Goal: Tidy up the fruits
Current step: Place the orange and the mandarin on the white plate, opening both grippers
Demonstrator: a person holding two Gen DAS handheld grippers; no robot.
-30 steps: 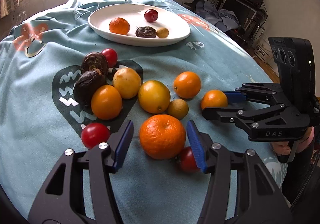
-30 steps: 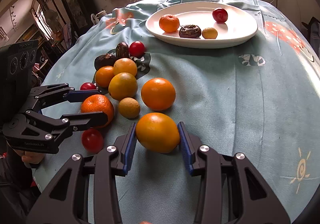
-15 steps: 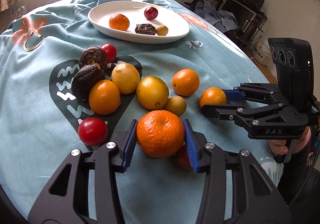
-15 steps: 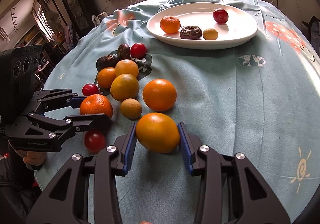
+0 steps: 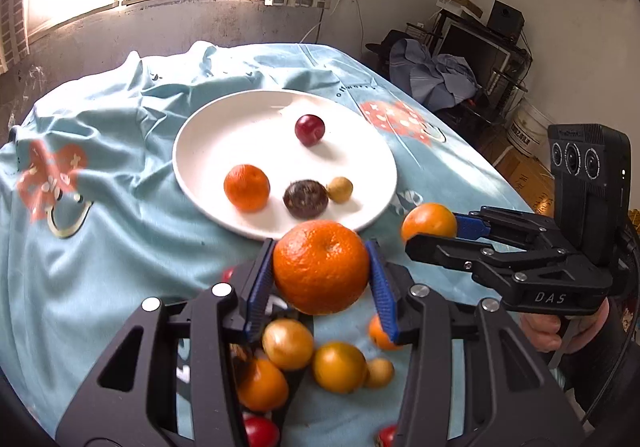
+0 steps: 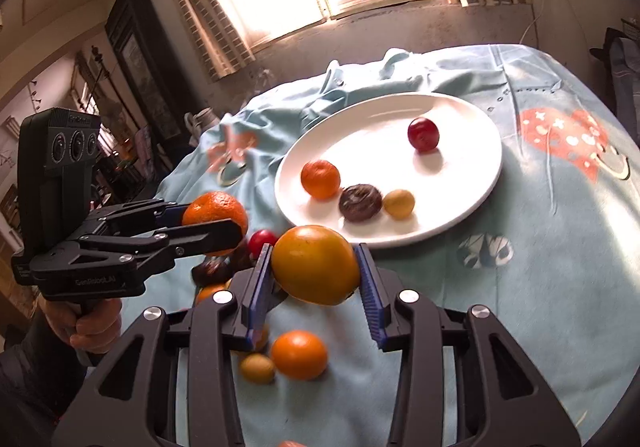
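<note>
My left gripper (image 5: 320, 279) is shut on a large bumpy mandarin (image 5: 320, 267), held in the air just before the near rim of the white plate (image 5: 188, 183). My right gripper (image 6: 316, 271) is shut on a smooth yellow-orange fruit (image 6: 316, 263), also lifted near the plate (image 6: 480, 183). Each gripper shows in the other's view: the right gripper (image 5: 434, 235) to the right, the left gripper (image 6: 212, 221) to the left. On the plate lie a small mandarin (image 5: 246, 187), a red plum (image 5: 309, 130), a dark wrinkled fruit (image 5: 306, 198) and a small tan fruit (image 5: 340, 189).
Several loose fruits remain on the blue cloth below the grippers, among them a yellow one (image 5: 339, 367), an orange one (image 6: 298, 355) and a red one (image 6: 262, 239). A hand (image 5: 560, 331) holds the right gripper. Furniture and a wall with a window stand beyond the table.
The left gripper's jaws closed on the large mandarin. Both grippers then rose off the cloth with their fruits and moved forward toward the plate.
</note>
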